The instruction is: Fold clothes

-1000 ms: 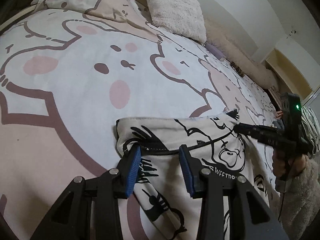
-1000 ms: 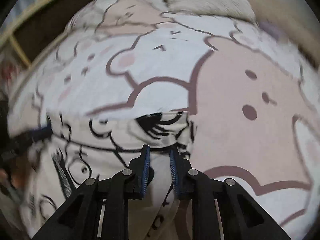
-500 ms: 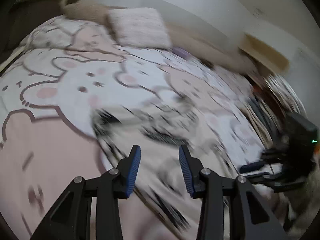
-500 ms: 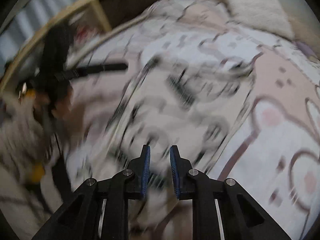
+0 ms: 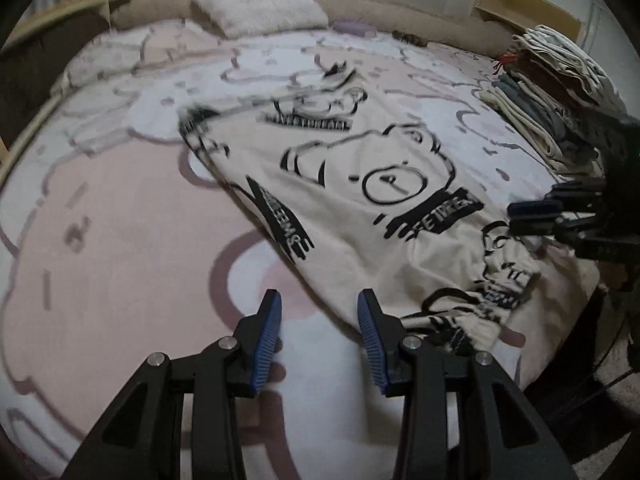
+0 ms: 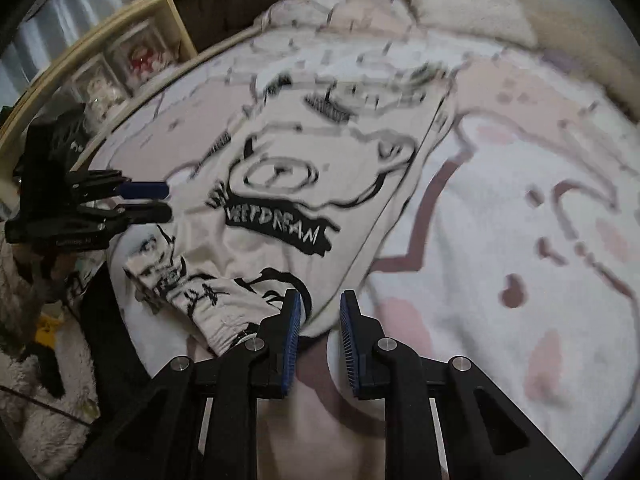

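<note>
A cream garment with black cartoon bears and lettering [image 5: 360, 184] lies spread on the bed, its near end bunched at the bed's edge [image 5: 480, 304]. It also shows in the right wrist view [image 6: 304, 184]. My left gripper [image 5: 319, 340] is open and empty, above the bed just short of the garment's near edge. My right gripper [image 6: 319, 340] is open and empty, with the garment's near corner just beyond its fingertips. Each gripper appears in the other's view: the right one [image 5: 536, 220] and the left one [image 6: 148, 200].
The bed has a pink and white cartoon cover [image 5: 120, 240]. A stack of folded clothes [image 5: 560, 92] sits at the bed's far right. A fluffy pillow [image 5: 260, 4] lies at the head. A wooden shelf [image 6: 120, 52] runs along the left side.
Both grippers have pulled back from the garment's far end towards the near edge of the bed. The garment now lies spread out in front of them. Both stay open.
</note>
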{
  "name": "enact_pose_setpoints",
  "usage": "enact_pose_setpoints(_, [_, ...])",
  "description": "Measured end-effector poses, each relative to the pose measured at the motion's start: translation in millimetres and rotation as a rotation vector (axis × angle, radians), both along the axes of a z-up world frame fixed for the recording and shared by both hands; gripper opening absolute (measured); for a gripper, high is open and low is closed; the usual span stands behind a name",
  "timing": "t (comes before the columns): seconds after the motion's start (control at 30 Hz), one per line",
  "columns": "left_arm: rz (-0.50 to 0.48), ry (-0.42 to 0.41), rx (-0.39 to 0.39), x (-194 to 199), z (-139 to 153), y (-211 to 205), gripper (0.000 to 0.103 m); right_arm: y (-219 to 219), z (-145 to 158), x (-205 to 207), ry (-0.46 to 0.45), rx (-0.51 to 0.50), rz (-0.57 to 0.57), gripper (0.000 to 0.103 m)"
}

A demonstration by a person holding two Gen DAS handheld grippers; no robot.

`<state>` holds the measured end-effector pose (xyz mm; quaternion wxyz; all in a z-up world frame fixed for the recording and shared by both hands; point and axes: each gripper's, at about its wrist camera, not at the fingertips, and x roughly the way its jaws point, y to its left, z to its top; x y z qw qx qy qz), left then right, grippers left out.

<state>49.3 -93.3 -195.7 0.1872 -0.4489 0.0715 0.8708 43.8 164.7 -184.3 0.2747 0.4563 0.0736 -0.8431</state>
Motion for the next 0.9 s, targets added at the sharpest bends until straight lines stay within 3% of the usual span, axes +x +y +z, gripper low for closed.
enact_pose_setpoints(0.03, [-0.016,0.036,-0.027,6.3,5.2,1.2,0.039,-2.7,6.5,9.6,0.069,0.048,-0.002,0.026])
enact_pose_setpoints(0.13, [-0.096,0.154,-0.145,30.5,15.5,7.9,0.04,-15.6,20.0,41.8,0.281,0.21,0.031,0.075])
enact_pose_setpoints(0.23, [-0.228,0.231,-0.301,57.9,6.5,18.0,0.055,-22.3,20.9,64.8,0.354,0.298,0.112,0.075])
enact_pose_setpoints(0.4, [-0.486,0.35,-0.576,100.9,-24.9,36.3,0.055,-23.4,12.6,78.0,0.323,0.339,0.146,0.075])
enact_pose_setpoints(0.5, [-0.62,0.478,-0.737,115.9,-51.6,49.7,0.056,-25.1,9.6,80.9,0.316,0.337,0.134,0.075])
enact_pose_setpoints(0.7, [-0.727,0.666,-0.834,112.2,-65.3,69.4,0.07,-26.6,10.5,88.9,0.319,0.349,0.117,0.075])
enact_pose_setpoints(0.8, [-0.821,0.775,-0.894,112.6,-74.1,78.5,0.07,-28.2,10.6,94.2,0.336,0.37,0.12,0.075])
enact_pose_setpoints(0.9, [-0.873,0.805,-0.884,109.6,-72.8,84.1,0.069,-31.0,10.7,100.7,0.368,0.399,0.131,0.075])
